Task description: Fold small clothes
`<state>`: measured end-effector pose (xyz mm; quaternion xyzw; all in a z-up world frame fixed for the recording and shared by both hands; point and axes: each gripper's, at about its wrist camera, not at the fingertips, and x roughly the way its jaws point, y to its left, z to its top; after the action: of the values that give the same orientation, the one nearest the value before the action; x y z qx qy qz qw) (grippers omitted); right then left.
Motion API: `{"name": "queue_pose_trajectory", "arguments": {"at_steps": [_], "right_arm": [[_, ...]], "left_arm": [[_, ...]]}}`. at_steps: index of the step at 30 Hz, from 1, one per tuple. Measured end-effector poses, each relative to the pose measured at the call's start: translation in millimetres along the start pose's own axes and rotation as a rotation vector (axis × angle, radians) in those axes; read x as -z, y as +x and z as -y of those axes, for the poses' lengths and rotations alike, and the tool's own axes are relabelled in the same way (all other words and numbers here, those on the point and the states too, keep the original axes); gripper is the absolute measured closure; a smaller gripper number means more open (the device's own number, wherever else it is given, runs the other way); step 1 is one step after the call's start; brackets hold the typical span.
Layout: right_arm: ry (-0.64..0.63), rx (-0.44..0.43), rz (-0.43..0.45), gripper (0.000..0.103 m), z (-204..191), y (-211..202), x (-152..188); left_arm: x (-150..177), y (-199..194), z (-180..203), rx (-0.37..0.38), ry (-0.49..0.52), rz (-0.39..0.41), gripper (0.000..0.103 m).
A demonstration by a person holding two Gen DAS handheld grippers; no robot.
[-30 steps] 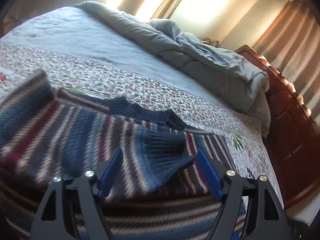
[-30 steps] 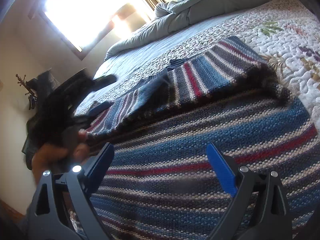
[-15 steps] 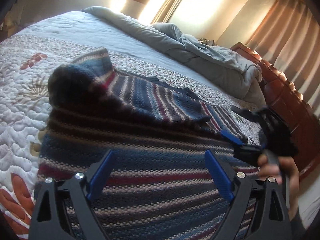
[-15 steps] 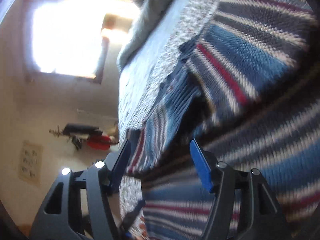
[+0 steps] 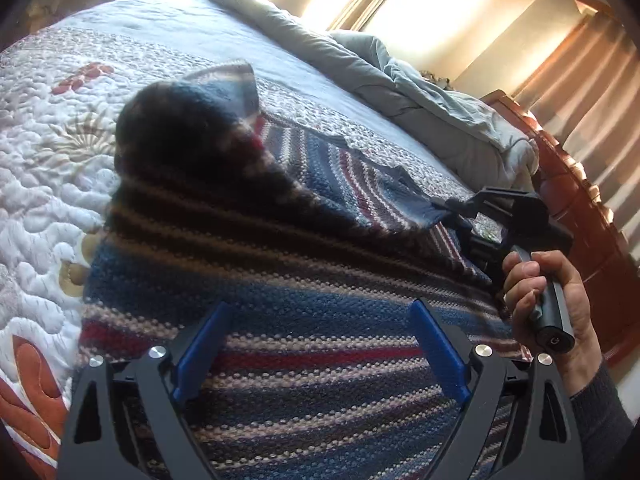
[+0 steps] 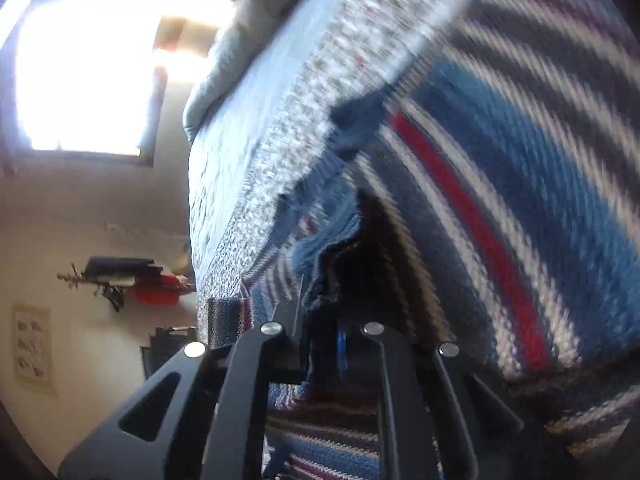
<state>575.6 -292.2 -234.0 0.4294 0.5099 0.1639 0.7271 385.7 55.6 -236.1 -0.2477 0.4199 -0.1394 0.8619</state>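
Gripping a ribbed blue cuff or hem edge of the striped sweater point(image 5: 304, 320), the right claw point(image 6: 338, 344) has just been closing and now stands shut on the knit, with the fabric pinched between its pads; in the left wrist view the same claw point(image 5: 448, 206) bites the sweater's edge on the side nearest the wooden bed frame point(image 5: 580, 216). The left claw point(image 5: 320, 344) has its blue fingers point(image 5: 200, 344) spread wide and empty above the sweater's lower striped body, touching nothing. The sweater lies spread on the quilt point(image 5: 44, 168) of the bed, one sleeve already folded across its chest, with a rumpled grey blanket point(image 5: 420, 92) well apart toward the far edge. Risks: the bite appears to take only a thin margin of loose knit, so a quick pull could slip the edge free or stretch it. Lifting from one side alone, with the left claw holding nothing down, could drag the whole garment across the quilt and undo the folded sleeve. Blur in the right wrist view hides how deep the bite goes. Count: one sweater, two claws, one hand point(image 5: 552, 304) in view, one quilt, one blanket.
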Motion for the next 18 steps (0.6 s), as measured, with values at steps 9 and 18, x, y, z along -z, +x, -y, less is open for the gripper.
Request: {"name": "queue_pose_trajectory", "arguments": {"at_steps": [9, 18], "right_arm": [[-0.264, 0.073, 0.155, 0.095, -55.7, -65.4, -41.8], [-0.001, 0.107, 0.085, 0.091, 70.4, -46.7, -34.7]], "left_arm": [[-8.4, -6.8, -18.7, 0.060, -0.064, 0.037, 0.011], [-18.1, -12.6, -25.2, 0.123, -0.094, 0.069, 0.011]]}}
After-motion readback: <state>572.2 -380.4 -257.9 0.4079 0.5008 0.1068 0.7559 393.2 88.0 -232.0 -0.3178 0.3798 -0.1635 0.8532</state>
